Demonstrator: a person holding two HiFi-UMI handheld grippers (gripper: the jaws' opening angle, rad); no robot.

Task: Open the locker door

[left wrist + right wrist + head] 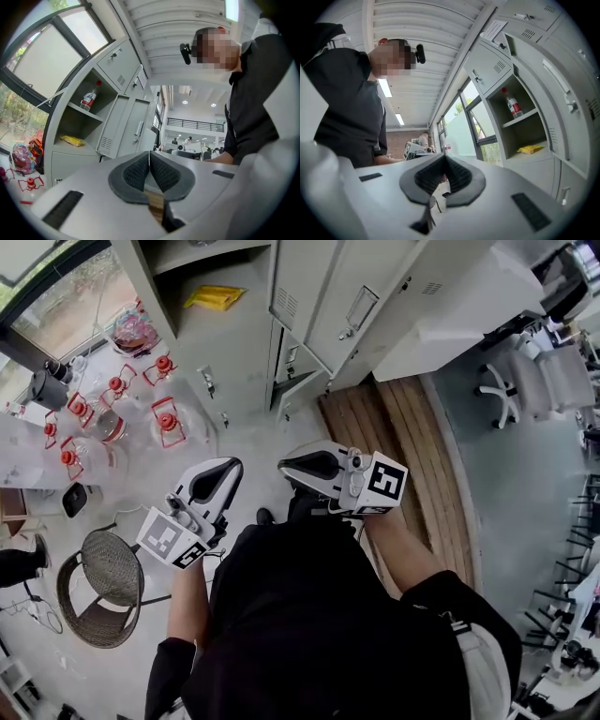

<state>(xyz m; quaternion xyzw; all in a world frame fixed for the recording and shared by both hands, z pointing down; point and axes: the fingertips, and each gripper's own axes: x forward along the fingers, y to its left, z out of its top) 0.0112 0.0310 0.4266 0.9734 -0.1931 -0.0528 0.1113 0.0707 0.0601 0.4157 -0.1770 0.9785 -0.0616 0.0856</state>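
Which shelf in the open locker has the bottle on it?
The upper shelf: a clear bottle with a red cap stands upright there. The shelf below holds a yellow packet lying flat instead.

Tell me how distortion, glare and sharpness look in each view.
Head view: sharp, evenly lit, lockers bowed by the wide lens. Left gripper view: round dark vignette, window washed out, shut left tongs close but sharp. Right gripper view: same vignette, ceiling strip lights blown white, lockers lean and curve.
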